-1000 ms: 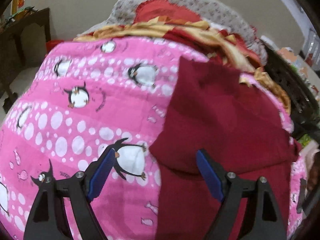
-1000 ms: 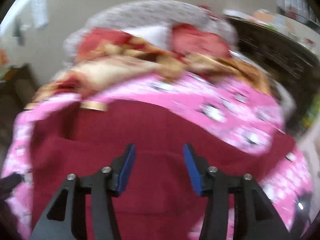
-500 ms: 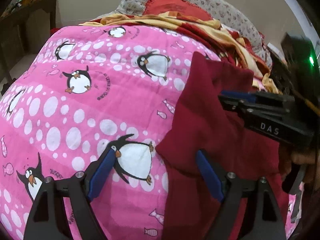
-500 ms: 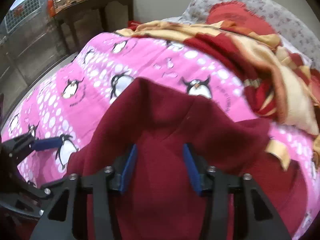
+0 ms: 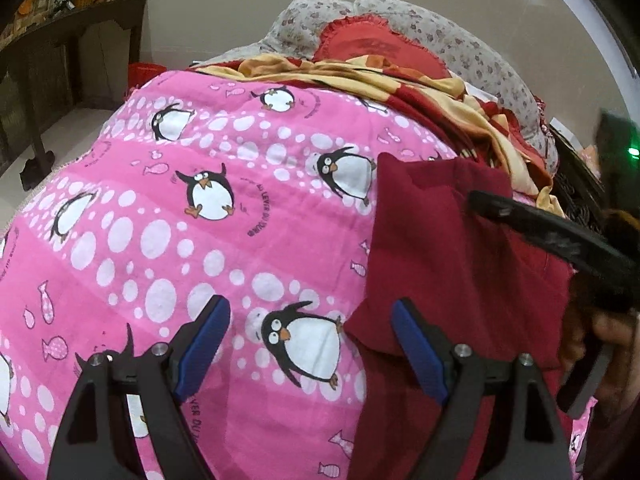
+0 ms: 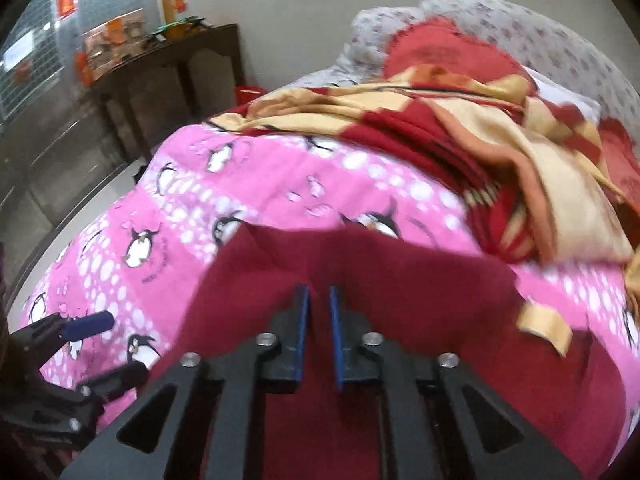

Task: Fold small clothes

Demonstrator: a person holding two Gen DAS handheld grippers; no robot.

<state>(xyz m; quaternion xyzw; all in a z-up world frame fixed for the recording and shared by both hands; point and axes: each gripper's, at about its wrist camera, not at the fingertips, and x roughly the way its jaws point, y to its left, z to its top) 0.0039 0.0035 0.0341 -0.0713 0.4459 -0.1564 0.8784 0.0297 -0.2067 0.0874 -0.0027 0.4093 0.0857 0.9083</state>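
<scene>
While one dark red garment lies on the right half of the pink penguin-print blanket, two grippers work over it. Left gripper: jaws spread wide, holding nothing; one blue pad sits over the blanket, the other at the garment's left edge. Right gripper: jaws drawn to a narrow gap with a raised ridge of the garment between the pads; the frame is blurred, so whether the pads actually pinch the cloth cannot be told.

The garment shows one folded flap lying over its lower portion, visible in the left wrist view.

Surface: one bed covered by the blanket. At its far end lie one rumpled red-and-yellow blanket, one red frilled cushion and at least two grey floral pillows.

Room: plain light wall, one dark wooden table at the left with small items on top, and one red bin beside the bed.
</scene>
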